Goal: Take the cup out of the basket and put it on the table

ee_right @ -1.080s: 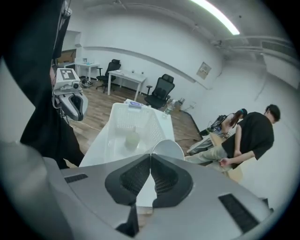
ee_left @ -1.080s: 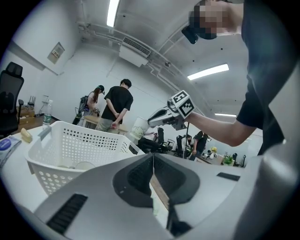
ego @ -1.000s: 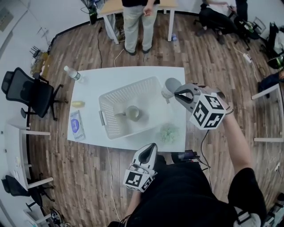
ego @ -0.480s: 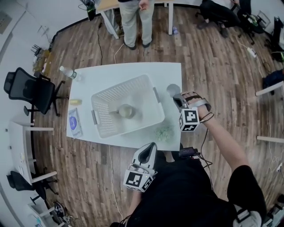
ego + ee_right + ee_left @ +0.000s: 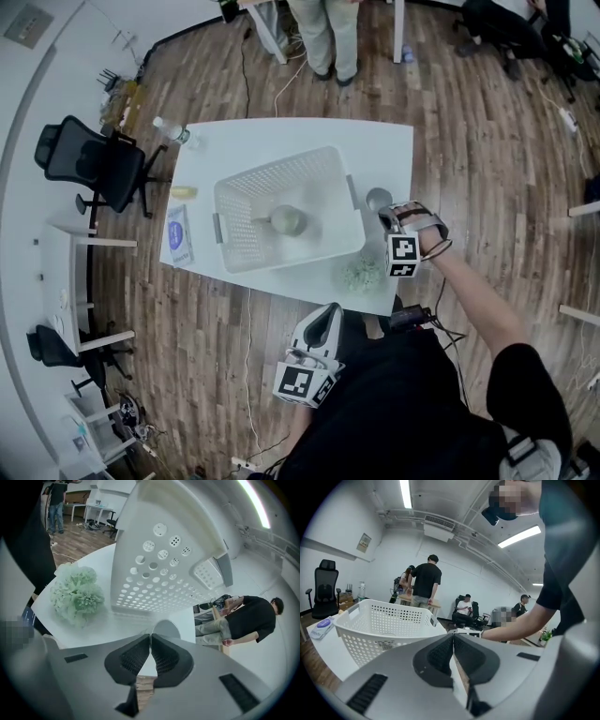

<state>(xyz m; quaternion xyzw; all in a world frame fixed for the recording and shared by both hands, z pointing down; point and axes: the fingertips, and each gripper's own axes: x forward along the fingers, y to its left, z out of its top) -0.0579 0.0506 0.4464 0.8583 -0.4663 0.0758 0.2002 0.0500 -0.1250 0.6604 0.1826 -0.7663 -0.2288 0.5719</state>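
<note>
My right gripper (image 5: 385, 215) is shut on the rim of a grey cup (image 5: 378, 198), just right of the white perforated basket (image 5: 246, 192), low over the white table (image 5: 389, 141). In the right gripper view the cup (image 5: 165, 629) shows past the pinched jaws (image 5: 150, 641), with the basket (image 5: 159, 550) behind it. I cannot tell whether the cup touches the table. Another pale cup (image 5: 288, 220) lies inside the basket. My left gripper (image 5: 325, 322) is shut and empty, off the table's near edge, facing the basket (image 5: 384, 620).
A pale green flower ball (image 5: 359, 272) (image 5: 77, 595) sits by the near right corner. A bottle (image 5: 172, 131), a yellow item (image 5: 184, 191) and a blue packet (image 5: 178, 234) lie at the table's left. A person (image 5: 323, 37) stands beyond; an office chair (image 5: 89, 169) stands at the left.
My right gripper has come down with the grey cup from well above the table to low beside the basket's right side. The left gripper has barely shifted.
</note>
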